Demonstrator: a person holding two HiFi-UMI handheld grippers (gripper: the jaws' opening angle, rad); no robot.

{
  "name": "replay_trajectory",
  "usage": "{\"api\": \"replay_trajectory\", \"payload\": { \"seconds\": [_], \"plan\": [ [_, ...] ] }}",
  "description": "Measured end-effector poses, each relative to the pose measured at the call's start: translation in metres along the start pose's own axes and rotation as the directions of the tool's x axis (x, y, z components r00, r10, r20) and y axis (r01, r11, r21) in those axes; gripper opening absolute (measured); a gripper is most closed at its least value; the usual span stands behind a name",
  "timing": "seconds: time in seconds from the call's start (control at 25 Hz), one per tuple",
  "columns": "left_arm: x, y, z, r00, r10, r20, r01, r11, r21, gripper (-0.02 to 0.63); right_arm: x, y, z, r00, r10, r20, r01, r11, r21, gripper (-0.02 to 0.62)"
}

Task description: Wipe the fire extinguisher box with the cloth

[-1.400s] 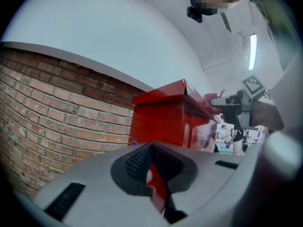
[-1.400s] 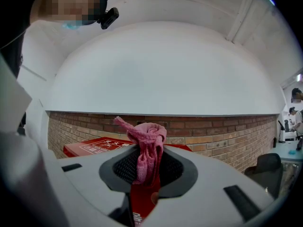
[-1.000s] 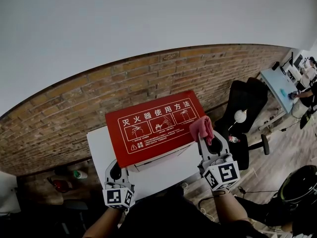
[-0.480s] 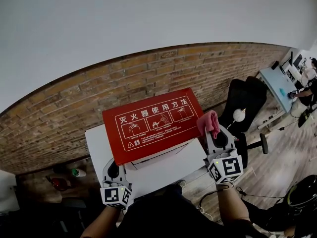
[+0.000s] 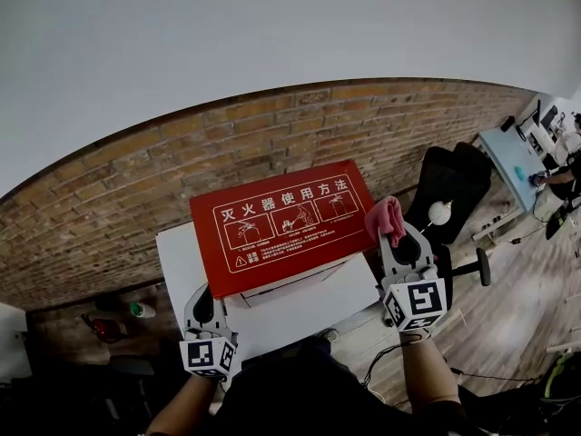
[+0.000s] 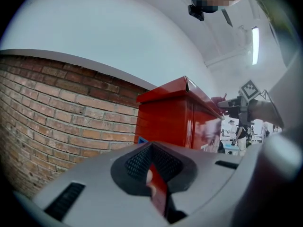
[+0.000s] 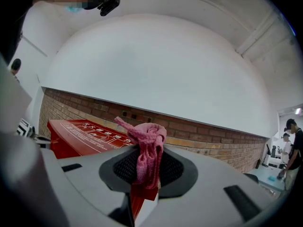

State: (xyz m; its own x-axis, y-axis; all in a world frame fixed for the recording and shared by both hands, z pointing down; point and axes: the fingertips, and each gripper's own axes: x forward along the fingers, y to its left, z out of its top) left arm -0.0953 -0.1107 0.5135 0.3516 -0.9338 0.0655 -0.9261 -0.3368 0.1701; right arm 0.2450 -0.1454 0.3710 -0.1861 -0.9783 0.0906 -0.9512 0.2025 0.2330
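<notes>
The fire extinguisher box (image 5: 281,225) has a red lid printed with white characters and a white body (image 5: 300,302); it stands against the brick wall. My right gripper (image 5: 397,234) is at the lid's right corner, shut on a bunched pink cloth (image 5: 385,218). In the right gripper view the cloth (image 7: 149,148) hangs out of the right gripper (image 7: 147,161), with the red lid (image 7: 85,136) off to the left. My left gripper (image 5: 201,302) sits low at the box's front left corner, shut and empty. From the left gripper (image 6: 152,163), the box's red side (image 6: 175,122) rises just ahead.
A brick wall (image 5: 109,198) runs behind the box, with white wall above. A black office chair (image 5: 449,189) stands right of the box, and a desk (image 5: 513,157) with a person (image 5: 565,169) lies beyond. A green bottle (image 5: 141,310) lies on the floor at left.
My right gripper has carried the cloth slightly right, from over the lid's right edge to just past its corner. The left gripper has drifted a little left.
</notes>
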Motion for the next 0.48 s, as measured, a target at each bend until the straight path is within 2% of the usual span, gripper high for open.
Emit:
{"api": "replay_trajectory", "payload": {
  "seconds": [0.48],
  "plan": [
    [-0.008, 0.012, -0.006, 0.999, 0.036, -0.007, -0.037, 0.999, -0.016, 0.018, 0.036, -0.003, 0.006, 0.999, 0.032, -0.04, -0.036, 0.996, -0.087, 0.098]
  ]
}}
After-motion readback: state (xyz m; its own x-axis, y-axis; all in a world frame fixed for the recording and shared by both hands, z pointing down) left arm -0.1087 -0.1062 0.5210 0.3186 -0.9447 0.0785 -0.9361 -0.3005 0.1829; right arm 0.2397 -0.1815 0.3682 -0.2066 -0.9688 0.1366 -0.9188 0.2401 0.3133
